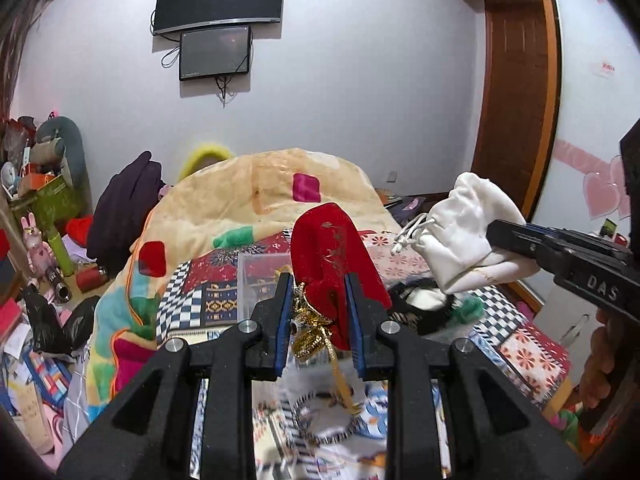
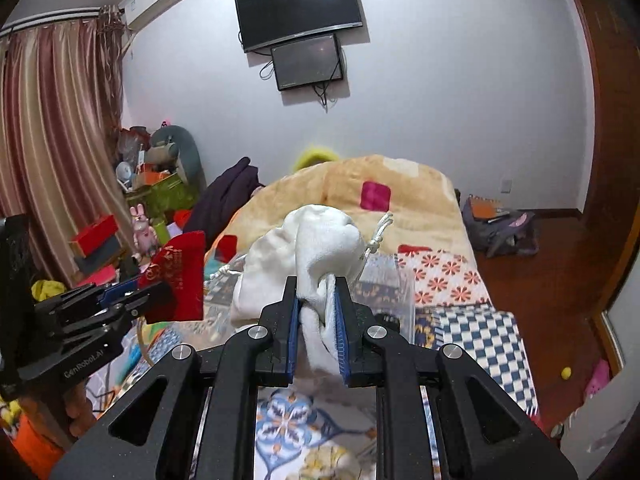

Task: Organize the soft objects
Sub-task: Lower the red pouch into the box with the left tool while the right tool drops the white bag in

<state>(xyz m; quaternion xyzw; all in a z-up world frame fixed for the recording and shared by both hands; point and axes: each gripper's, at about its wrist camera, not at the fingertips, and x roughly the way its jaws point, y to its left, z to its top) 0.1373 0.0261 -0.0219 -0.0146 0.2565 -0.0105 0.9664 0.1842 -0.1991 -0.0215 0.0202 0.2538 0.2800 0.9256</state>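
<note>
My left gripper (image 1: 318, 280) has its fingers clamped on the red pouch (image 1: 334, 248); my right gripper (image 2: 318, 284) pinches the white drawstring pouch (image 2: 308, 248). Both hang above the bed (image 2: 476, 320), near the clear box (image 1: 256, 280), probably their destination.

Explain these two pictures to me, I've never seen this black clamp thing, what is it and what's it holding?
Those are two hand-held grippers, each carrying a camera that looks along its jaws. One picture is from the left gripper, closed on a red velvet pouch with gold trim. The other is from the right gripper, closed on a white drawstring cloth pouch. Each view shows the other gripper off to one side. Below lie a patchwork bedspread, a clear plastic box and a yellow fleece blanket.
</note>
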